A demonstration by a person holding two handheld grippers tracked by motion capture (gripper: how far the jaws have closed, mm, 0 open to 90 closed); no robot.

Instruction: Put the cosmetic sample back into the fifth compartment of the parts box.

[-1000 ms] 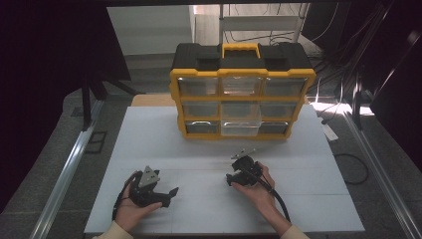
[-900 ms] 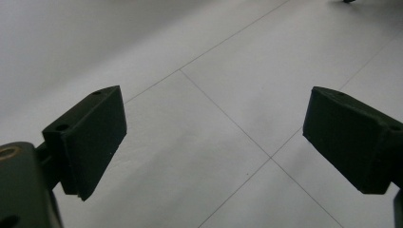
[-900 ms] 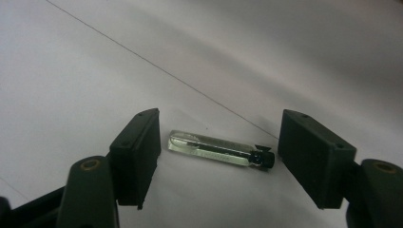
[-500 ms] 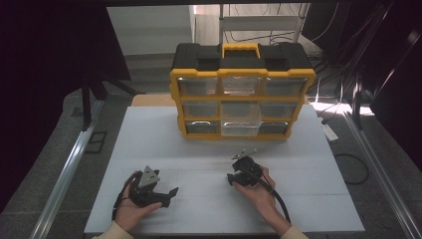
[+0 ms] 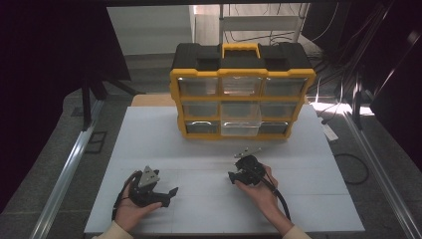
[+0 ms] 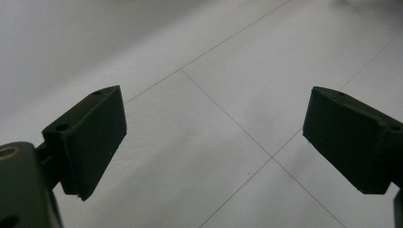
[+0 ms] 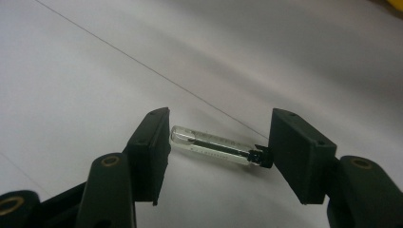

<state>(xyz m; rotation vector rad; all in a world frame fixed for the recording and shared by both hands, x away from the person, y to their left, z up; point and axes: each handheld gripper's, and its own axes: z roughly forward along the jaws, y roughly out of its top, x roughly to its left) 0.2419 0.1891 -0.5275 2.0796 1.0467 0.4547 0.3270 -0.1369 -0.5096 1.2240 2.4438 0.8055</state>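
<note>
The right gripper [image 7: 216,147] is clamped end to end on a small clear glass tube [image 7: 215,146] with a black cap; one pad [image 7: 154,149] bears on the rounded glass end and the other on the cap. Its jaws have just been closing, with the tube between them. The tube sits at or just above the white table [image 5: 209,149], in front of the yellow-and-black drawer organizer [image 5: 241,89] and slightly to the right of the organizer's centre; contact with the table cannot be confirmed.

The left gripper [image 6: 214,142] is released: its jaws stand wide apart with nothing between them, over bare table. In the high view, the left gripper [image 5: 149,189] rests in the person's hand, well in front of the organizer's left end.

Step in hand, as judged: the pick-up grasp on the tube is complete. The next move calls for a straight lift without tilting, since the tube is held only by its two ends and could pivot or slip out. One clear drawer [image 5: 241,125] in the organizer's bottom row stands slightly proud of its neighbours; it is a probable destination, not a confirmed one.

Hard to make out:
- The tube's contents; a dark line and faint printing show inside.
- The drawer contents, which are blurred by the clear fronts.
- The tube in the high view, where the right gripper [image 5: 247,169] covers it.
</note>
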